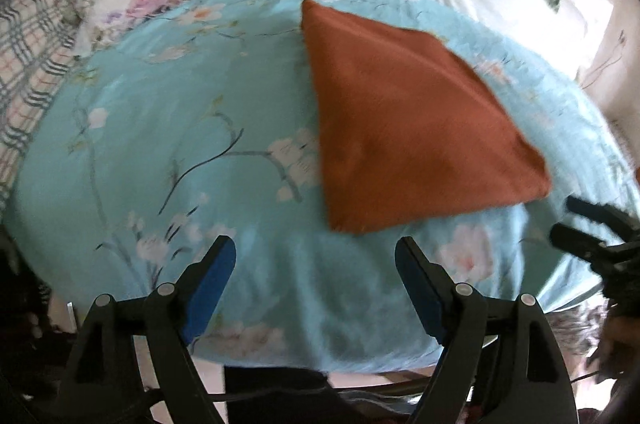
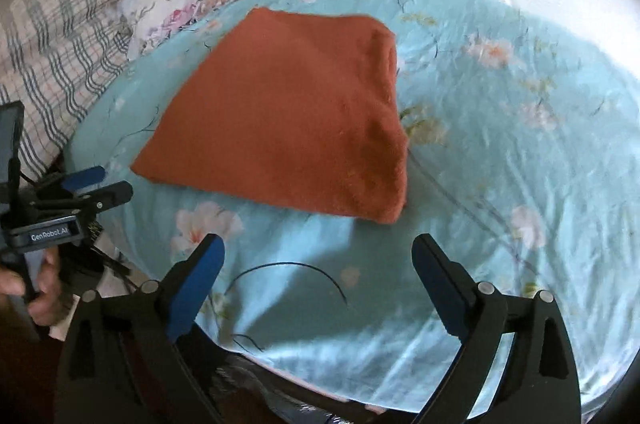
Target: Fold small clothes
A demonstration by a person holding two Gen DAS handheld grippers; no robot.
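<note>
Far left: a checked pillow (image 2: 60, 36) and a flowered pillow (image 2: 176, 4) lie against the edge of the blue flowered sheet (image 2: 500, 144) on the bed.

Your left hand-held gripper (image 1: 316, 258) hangs over the near edge of the sheet, jaws wide, holding nothing. It is near the rust-coloured cloth (image 2: 288, 112) but does not touch it.

Centre: the cloth lies flat on the sheet as a thick, squarish pad. Layered edges show at its right side, so it looks already folded at least once; how many layers, you cannot tell.

Right: your right hand-held gripper (image 2: 318, 256) is also wide and empty, just short of the cloth's near edge. A loose dark thread (image 2: 288, 266) lies on the sheet between its fingers.

Judgement: if one more fold is wanted, take the two near corners together, pinching through all layers, lift low, and lay them evenly onto the far edge. Grip shallow so you don't pick up the sheet. Both views are blurred; steady up before closing.

Containers: none in view.
</note>
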